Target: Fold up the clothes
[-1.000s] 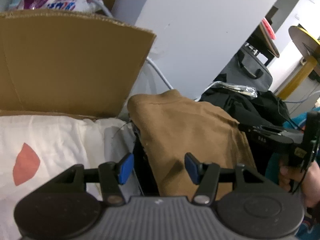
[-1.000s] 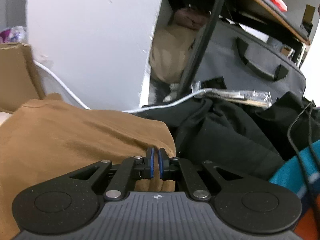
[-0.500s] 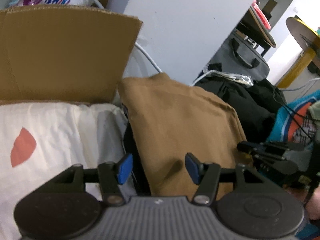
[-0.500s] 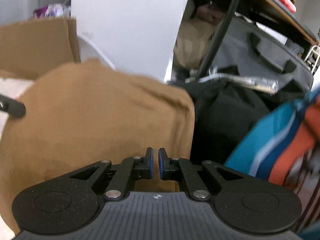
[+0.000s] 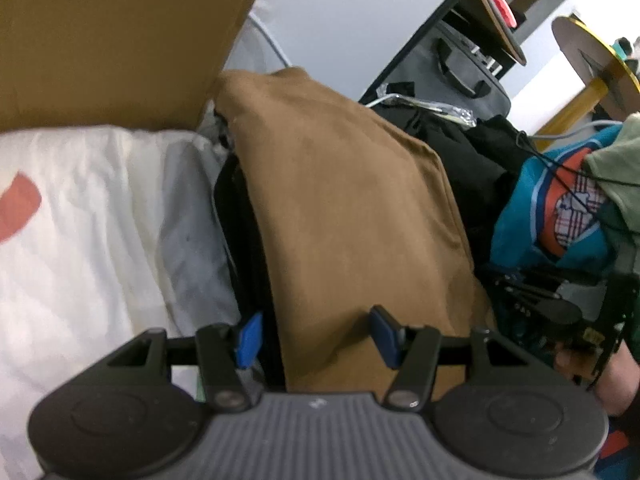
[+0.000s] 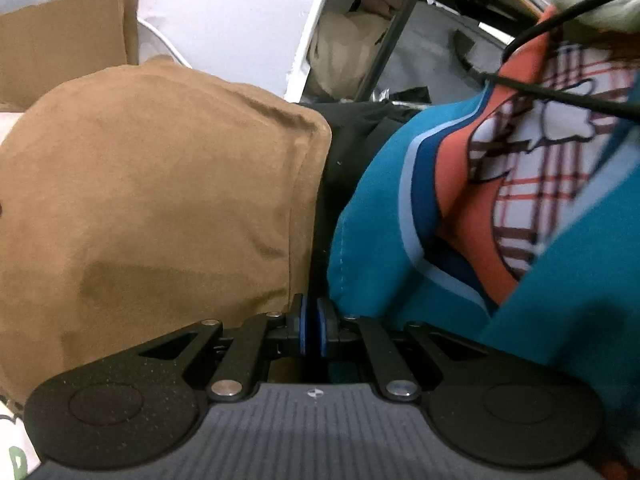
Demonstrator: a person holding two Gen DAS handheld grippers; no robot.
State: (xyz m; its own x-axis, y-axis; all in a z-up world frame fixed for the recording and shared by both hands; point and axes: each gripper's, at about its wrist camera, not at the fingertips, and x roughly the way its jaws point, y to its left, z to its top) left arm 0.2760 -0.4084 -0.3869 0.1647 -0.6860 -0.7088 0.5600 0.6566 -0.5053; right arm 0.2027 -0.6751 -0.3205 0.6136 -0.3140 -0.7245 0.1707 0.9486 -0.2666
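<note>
A folded brown garment [image 5: 340,208] lies on a pile of clothes, stretching away from my left gripper [image 5: 316,336]. That gripper is open just above the garment's near end, its blue pads [image 5: 248,338] apart and holding nothing. In the right wrist view the brown garment [image 6: 152,200] fills the left side. A teal garment [image 6: 400,220] with an orange plaid print bulges on the right. My right gripper [image 6: 312,330] is shut with nothing visible in it, low over the dark gap between the two garments. It also shows in the left wrist view as the right gripper [image 5: 536,304], held by a hand [image 5: 616,380].
A white cloth [image 5: 80,240] with a red patch lies left of the brown garment, in front of a cardboard box flap [image 5: 112,40]. Black clothes [image 5: 472,148] lie behind, near a grey bag [image 5: 460,60]. A black cable [image 6: 560,96] crosses the teal garment.
Both views have pulled back and shifted right across the pile. The teal garment has come into the right wrist view. The right gripper has dropped lower in the left wrist view. Neither gripper's jaws changed.
</note>
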